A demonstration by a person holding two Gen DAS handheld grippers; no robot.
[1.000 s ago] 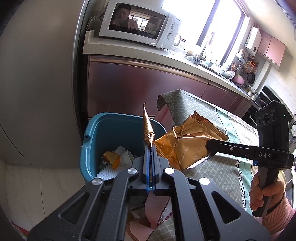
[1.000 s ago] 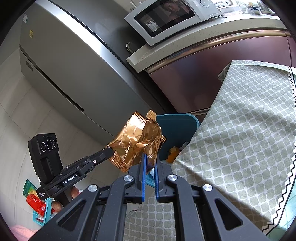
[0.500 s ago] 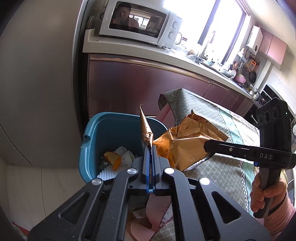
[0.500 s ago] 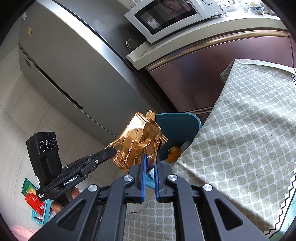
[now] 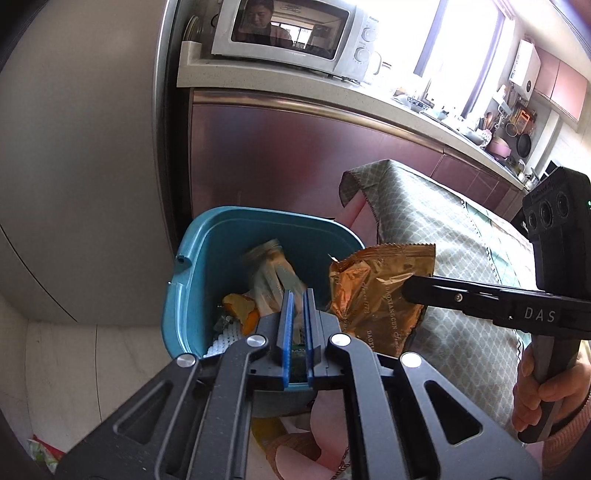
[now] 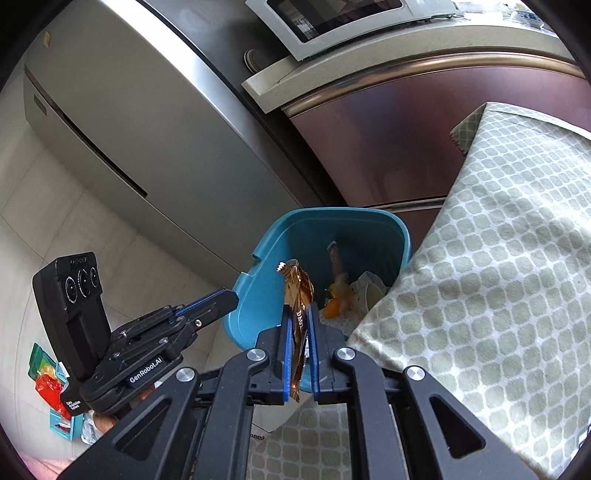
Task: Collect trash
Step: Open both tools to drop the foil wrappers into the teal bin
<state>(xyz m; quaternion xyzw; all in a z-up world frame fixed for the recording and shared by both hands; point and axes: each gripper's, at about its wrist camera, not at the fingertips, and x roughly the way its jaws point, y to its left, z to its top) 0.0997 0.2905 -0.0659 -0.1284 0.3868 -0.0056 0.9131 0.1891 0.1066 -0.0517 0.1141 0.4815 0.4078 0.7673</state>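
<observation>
A teal bin [image 5: 192, 280] [image 6: 255, 295] stands on the floor between the fridge and the table and holds scraps and an orange peel [image 5: 243, 314]. My left gripper [image 5: 297, 295] [image 6: 225, 297] hangs over its near rim with a narrow gap between the pads and nothing in them. A blurred strip of gold wrapper [image 5: 273, 273] [image 6: 338, 266] is dropping inside the bin. My right gripper [image 6: 297, 314] [image 5: 410, 290] is shut on a crumpled gold snack wrapper [image 6: 299, 291] [image 5: 380, 291], held just over the bin's table-side rim.
A table under a green patterned cloth [image 6: 498, 295] [image 5: 443, 229] touches the bin's right side. A steel fridge [image 6: 147, 129] and a counter with a microwave [image 5: 288, 33] stand behind. Colourful packets [image 6: 48, 384] lie on the floor at left. A hand [image 5: 543, 398] grips the right handle.
The left jaws parted slightly and let go of the thin gold strip, which now falls into the bin. Both grippers came lower and closer to the bin; the right one turned its wrapper edge-on.
</observation>
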